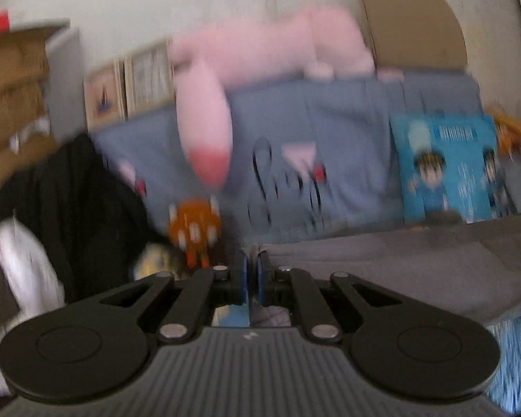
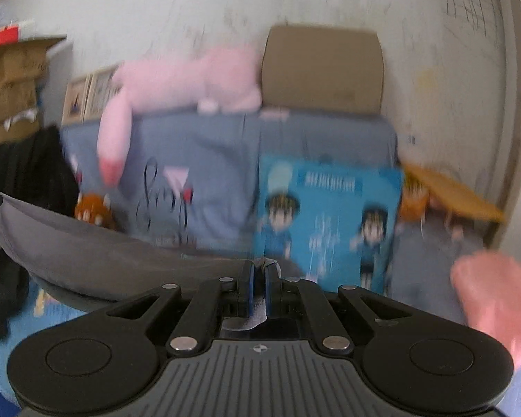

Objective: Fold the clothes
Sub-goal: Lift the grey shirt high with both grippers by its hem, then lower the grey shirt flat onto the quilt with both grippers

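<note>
Gripping the grey garment (image 1: 382, 264) between us, we see our left claw (image 1: 250, 278) and right claw (image 2: 259, 285) each clamped on an edge, cloth stretched before the blue-covered sofa (image 2: 208, 146).

No lettering can be read in either view, because both are smeared by motion blur. The blue cartoon cushion (image 2: 326, 226) carries a row of pale characters near its top and more pale marks between its two drawn figures, all too blurred to make out, and the blue-grey sofa cover (image 1: 295, 160) has a dark looping script drawn across it that cannot be deciphered. A small pale emblem sits on the ribbed grey body of each gripper, but it is only a shape, not a legible brand.
</note>
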Motion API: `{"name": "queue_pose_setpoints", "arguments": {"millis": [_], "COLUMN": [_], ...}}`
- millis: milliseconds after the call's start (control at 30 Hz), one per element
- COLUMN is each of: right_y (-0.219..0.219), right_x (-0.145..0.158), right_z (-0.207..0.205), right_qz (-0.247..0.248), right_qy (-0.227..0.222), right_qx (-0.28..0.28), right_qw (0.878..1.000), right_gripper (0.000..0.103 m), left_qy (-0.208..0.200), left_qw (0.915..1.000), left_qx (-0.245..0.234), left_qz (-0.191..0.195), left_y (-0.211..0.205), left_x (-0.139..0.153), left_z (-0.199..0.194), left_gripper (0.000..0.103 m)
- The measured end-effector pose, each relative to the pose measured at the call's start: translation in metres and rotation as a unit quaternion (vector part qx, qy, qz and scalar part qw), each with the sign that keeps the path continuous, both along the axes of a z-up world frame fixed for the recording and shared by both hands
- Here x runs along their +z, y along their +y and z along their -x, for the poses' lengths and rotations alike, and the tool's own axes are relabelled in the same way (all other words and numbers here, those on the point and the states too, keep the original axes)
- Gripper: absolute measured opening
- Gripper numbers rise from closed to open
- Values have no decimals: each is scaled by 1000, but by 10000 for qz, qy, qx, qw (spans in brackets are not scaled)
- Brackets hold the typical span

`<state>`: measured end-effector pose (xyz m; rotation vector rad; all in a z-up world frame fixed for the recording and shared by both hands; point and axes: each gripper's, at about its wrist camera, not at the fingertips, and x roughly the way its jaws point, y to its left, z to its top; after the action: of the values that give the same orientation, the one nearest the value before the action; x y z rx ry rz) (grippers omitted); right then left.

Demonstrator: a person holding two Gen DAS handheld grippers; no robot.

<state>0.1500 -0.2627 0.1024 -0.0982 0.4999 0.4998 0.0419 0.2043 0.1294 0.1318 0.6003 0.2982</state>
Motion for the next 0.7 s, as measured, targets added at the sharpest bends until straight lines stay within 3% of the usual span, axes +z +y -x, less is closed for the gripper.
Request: {"name": "queue_pose_setpoints", "arguments": {"millis": [167, 367, 533, 667, 700], "right_y": [0, 2, -7, -9, -9], "right_x": [-66, -127, -164, -190, -195], "right_z": [43, 76, 89, 95, 97], "right_qz": [206, 528, 600, 722, 762], "right_qy": [662, 949, 1186, 1342, 1381], "right_qx": [143, 64, -176, -333, -341], "right_qw": [9975, 9941, 9910, 9878, 9869], "right_gripper": [5, 5, 5, 5, 5], "left_qy": [673, 1326, 1617, 1639, 1676], "left_qw": [9977, 9908, 9861, 9850, 9847], "left_qx": [-11, 183, 317, 477, 476], "left_qz": [55, 211, 209, -238, -103], "left_y": [-3, -5, -8, -11, -8], "left_x": [-93, -182, -226, -245, -248], "left_z": [70, 118, 136, 145, 146], "left_gripper": [6, 6, 6, 6, 6]}}
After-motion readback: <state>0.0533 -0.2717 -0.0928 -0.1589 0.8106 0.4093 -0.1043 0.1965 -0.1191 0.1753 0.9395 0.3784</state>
